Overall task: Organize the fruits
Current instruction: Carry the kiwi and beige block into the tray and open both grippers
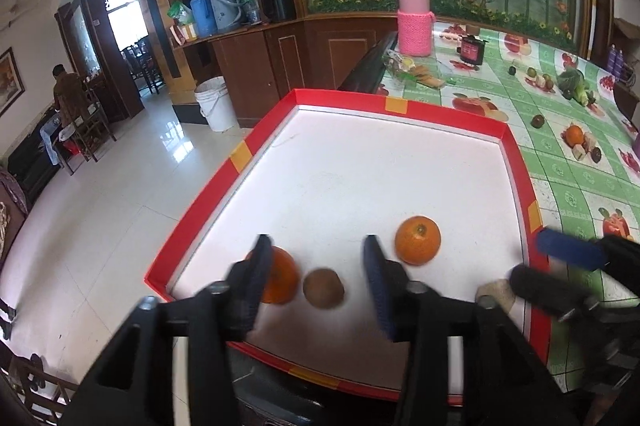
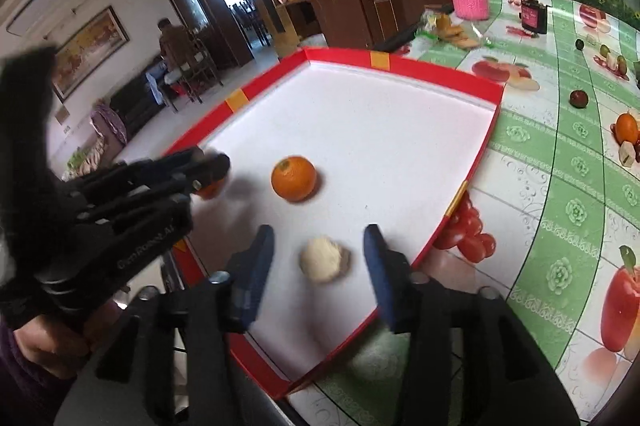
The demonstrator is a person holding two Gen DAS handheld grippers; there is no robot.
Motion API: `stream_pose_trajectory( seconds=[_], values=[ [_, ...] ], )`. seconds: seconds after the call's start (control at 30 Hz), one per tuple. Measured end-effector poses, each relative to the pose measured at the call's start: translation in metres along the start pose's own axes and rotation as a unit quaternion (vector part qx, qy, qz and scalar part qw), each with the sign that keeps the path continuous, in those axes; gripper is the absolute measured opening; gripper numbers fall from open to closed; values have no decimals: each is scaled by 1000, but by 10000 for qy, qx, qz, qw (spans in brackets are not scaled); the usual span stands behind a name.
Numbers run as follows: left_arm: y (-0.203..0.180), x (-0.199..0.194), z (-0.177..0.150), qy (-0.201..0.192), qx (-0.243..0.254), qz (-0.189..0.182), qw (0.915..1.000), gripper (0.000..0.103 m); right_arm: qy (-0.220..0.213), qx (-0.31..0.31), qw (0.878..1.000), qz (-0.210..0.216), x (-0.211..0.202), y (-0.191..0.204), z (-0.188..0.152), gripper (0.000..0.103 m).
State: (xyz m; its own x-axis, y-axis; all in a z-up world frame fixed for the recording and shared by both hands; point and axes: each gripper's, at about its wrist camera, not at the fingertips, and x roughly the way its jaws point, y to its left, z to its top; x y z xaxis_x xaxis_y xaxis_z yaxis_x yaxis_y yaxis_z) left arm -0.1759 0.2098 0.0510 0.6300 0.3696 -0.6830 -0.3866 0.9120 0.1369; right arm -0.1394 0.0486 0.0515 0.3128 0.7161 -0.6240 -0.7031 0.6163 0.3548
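Observation:
A red-rimmed tray with a white floor lies on the table. My left gripper is open over its near edge, and a brown kiwi rests on the tray floor between the fingers with gaps on both sides. One orange is half hidden behind the left finger; another orange sits just right of the right finger. My right gripper is open too, with a pale round fruit lying loose between its fingers. The free orange lies beyond it, and the left gripper is at the left.
The fruit-print tablecloth carries a pink-sleeved jar, a dark bottle, a snack packet and a small dark fruit. The tray overhangs the table's left edge above a tiled floor. A person sits far off at the left.

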Motion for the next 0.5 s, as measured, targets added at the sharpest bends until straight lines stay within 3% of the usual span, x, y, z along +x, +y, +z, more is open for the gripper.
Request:
stream_pose_trajectory(
  seconds=[0.13, 0.2, 0.27, 0.37, 0.43, 0.5],
  values=[
    [3, -7, 6, -167, -19, 94, 9998, 61, -488, 489, 9971, -329, -24, -31, 7, 67],
    [3, -8, 7, -178, -61, 64, 9998, 63, -415, 768, 9949, -501, -23, -48, 11, 72],
    [2, -6, 8, -157, -58, 18, 9999, 64, -89, 990, 9943, -388, -11, -60, 13, 72],
    [-1, -4, 7, -104, -13, 25, 9999, 64, 74, 1202, 9927, 33, 5, -63, 14, 72],
    [0, -2, 6, -60, -18, 42, 10000, 64, 142, 1113, 9933, 266, 11, -53, 15, 72],
    [3, -2, 5, -41, -62, 60, 10000, 64, 122, 866, 9960, 186, 14, -39, 15, 77]
  ],
)
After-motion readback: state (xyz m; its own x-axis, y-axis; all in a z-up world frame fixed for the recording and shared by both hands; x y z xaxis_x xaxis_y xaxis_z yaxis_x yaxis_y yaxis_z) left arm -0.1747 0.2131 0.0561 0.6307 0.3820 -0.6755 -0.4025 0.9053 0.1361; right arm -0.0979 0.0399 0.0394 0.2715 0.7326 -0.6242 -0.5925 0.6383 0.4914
